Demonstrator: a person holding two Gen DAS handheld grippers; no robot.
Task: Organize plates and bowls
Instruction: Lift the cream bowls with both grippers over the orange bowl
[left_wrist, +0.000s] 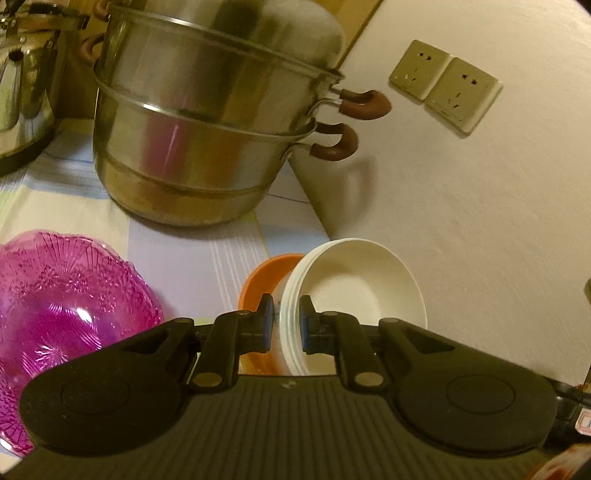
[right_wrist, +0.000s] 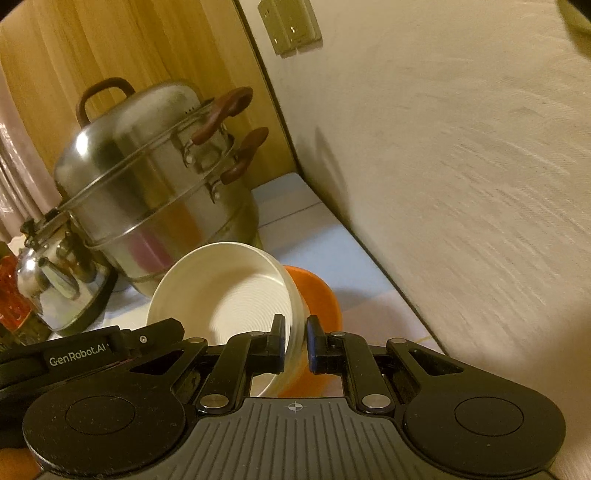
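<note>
A stack of white bowls (left_wrist: 354, 291) hangs tilted between both grippers, close to the wall. My left gripper (left_wrist: 286, 325) is shut on the stack's left rim. On the opposite rim of the same white bowls (right_wrist: 229, 295), my right gripper (right_wrist: 295, 343) is shut too. An orange bowl (left_wrist: 258, 280) sits just under and behind the stack on the striped cloth; in the right wrist view the orange bowl (right_wrist: 317, 295) shows past the white rim. Whether the stack touches it I cannot tell. The left gripper's black body (right_wrist: 92, 347) shows at the left of the right wrist view.
A tall steel steamer pot (left_wrist: 207, 129) with brown handles stands behind the bowls, with a steel kettle (left_wrist: 22, 81) to its left. A pink glass bowl (left_wrist: 62, 306) sits at the near left. The wall (left_wrist: 480, 221) with two sockets (left_wrist: 443, 85) runs along the right.
</note>
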